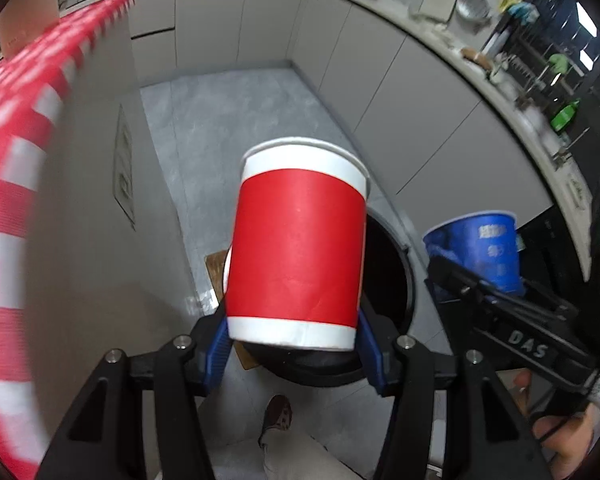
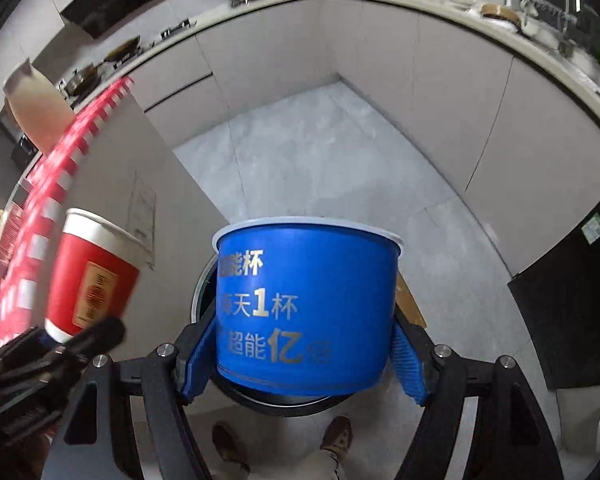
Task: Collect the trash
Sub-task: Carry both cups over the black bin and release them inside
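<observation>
Grey floor (image 2: 332, 152). Grey cabinets (image 2: 452, 92) under cluttered L-shaped counter (image 1: 452, 46). Red-white checked cloth (image 1: 4, 208) on table at left. Brown shoes (image 2: 336, 436) below.

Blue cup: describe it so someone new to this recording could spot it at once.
Start at the round black bin on the grey kitchen floor. Right above its mouth, the right tongs clamp a wide blue cup by its base. Unlike the taller red cup beside it, it carries large white and gold printed characters.
</observation>
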The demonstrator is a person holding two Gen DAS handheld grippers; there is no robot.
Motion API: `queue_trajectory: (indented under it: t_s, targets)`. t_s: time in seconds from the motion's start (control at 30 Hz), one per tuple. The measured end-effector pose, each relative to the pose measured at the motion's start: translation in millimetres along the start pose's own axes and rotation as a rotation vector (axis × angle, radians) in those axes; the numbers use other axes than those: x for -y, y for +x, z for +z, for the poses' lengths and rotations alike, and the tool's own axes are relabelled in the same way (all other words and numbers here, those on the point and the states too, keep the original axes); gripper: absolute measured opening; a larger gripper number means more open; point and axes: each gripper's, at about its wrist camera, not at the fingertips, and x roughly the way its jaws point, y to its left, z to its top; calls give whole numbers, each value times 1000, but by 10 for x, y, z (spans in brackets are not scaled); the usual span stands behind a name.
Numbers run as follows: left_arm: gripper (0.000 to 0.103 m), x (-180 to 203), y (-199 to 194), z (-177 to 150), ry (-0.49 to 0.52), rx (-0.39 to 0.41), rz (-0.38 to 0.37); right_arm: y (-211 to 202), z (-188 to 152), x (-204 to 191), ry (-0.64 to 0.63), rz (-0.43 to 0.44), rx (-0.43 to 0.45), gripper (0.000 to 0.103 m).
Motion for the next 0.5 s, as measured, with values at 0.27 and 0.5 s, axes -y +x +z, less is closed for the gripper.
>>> queue_trajectory:
  t_s: [0.27, 0.5]
  targets:
    - [72, 81, 442, 35, -15, -112, 72, 468, 86, 203, -49, 15, -96, 82]
    - [76, 67, 252, 148, -25, -57, 104, 342, 224, 240, -13, 2, -41, 86]
